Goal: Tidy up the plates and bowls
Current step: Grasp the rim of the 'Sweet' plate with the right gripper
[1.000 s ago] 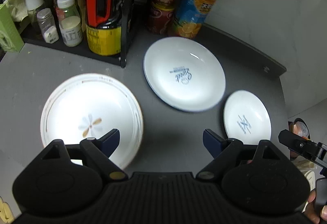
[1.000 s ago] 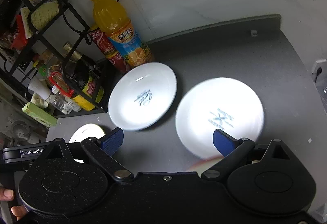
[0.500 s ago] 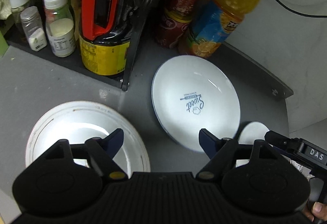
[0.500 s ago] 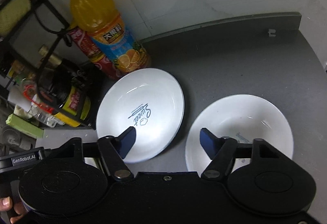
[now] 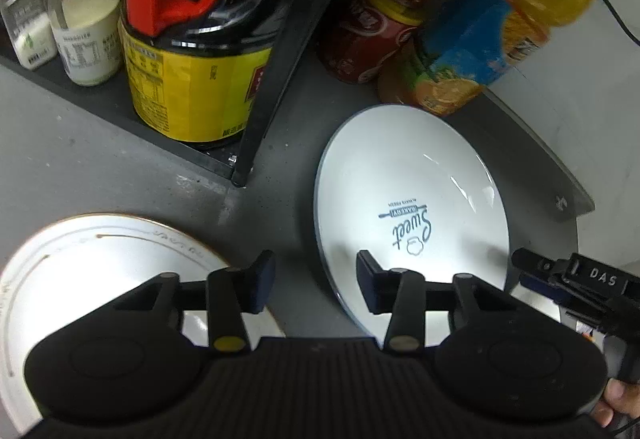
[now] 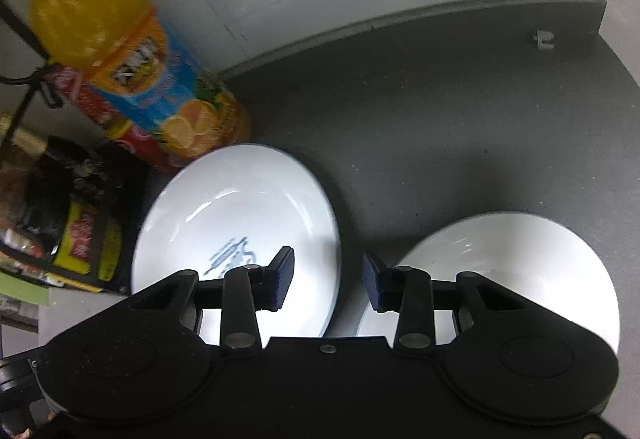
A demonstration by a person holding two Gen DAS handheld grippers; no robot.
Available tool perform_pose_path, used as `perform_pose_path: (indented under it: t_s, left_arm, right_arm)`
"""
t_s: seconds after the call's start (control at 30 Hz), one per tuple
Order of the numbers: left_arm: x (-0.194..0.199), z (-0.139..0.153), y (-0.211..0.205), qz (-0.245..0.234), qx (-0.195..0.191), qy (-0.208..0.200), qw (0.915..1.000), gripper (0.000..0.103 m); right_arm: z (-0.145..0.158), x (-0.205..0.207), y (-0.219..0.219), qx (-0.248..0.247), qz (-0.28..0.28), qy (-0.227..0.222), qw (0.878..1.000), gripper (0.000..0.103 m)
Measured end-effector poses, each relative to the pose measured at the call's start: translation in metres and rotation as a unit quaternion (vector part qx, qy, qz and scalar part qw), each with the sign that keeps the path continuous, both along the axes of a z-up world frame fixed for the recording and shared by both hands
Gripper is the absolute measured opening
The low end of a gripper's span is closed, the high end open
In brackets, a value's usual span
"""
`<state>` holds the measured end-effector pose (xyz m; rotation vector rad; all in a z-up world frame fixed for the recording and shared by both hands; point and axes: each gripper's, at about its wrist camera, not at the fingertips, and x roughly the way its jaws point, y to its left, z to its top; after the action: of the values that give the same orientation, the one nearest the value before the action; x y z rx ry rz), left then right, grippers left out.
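1. Left gripper (image 5: 316,281) hung low over the grey table (image 5: 100,167); jaws part open, nothing held.
2. Its left finger sat over the rim of the gold-trimmed plate (image 5: 92,259), its right finger over the near edge of the "Sweet" plate (image 5: 412,207); bare table showed between them. Contact with either plate: cannot tell.
3. Right gripper (image 6: 328,279) also low; jaws part open, nothing held.
4. In the right wrist view its left finger overlapped the "Sweet" plate (image 6: 240,223) and its right finger overlapped the rim of the white bowl (image 6: 516,267); table gap between the two dishes lay between the fingers.
5. All three dishes lay flat on the table, apart from each other: gold-trimmed plate left, "Sweet" plate middle, bowl right.
6. Orange juice bottle (image 5: 500,19) and red cans (image 5: 376,15) stood just behind the "Sweet" plate.
7. Black rack (image 5: 256,111) at left held a yellow-labelled dark bottle (image 5: 192,71) and small jars (image 5: 84,11).
8. Right gripper's tip (image 5: 560,275) showed at the left view's right edge, with a person's fingers (image 5: 618,397) below it.
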<state>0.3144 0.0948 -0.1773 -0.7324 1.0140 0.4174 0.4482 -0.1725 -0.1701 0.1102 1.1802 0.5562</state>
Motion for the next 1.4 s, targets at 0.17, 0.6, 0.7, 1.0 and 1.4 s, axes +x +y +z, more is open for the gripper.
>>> perform_pose_path:
  t_s: [0.17, 0.6, 0.7, 1.0, 1.4]
  left_arm:
    - [0.006, -0.015, 0.005, 0.007, -0.016, 0.009, 0.9998, 0.033]
    - [0.018, -0.032, 0.007, 0.009, -0.043, -0.003, 0.999, 0.019]
    - [0.021, -0.033, 0.006, 0.005, -0.048, -0.005, 0.9988, 0.015]
    - [0.022, -0.027, 0.011, -0.003, -0.056, -0.009, 0.9984, 0.01]
    - [-0.001, -0.001, 0.017, 0.004, -0.045, -0.037, 0.9983, 0.01]
  right_arm:
    - [-0.012, 0.008, 0.005, -0.005, -0.001, 0.01, 1.0, 0.033]
    - [-0.035, 0.012, 0.023, -0.017, 0.01, 0.031, 0.999, 0.024]
    - [-0.035, 0.01, 0.026, -0.013, 0.015, 0.027, 0.999, 0.024]
    - [-0.028, 0.002, 0.014, 0.013, 0.008, 0.014, 1.0, 0.012]
    - [0.001, -0.024, 0.008, 0.037, 0.023, -0.011, 0.999, 0.008]
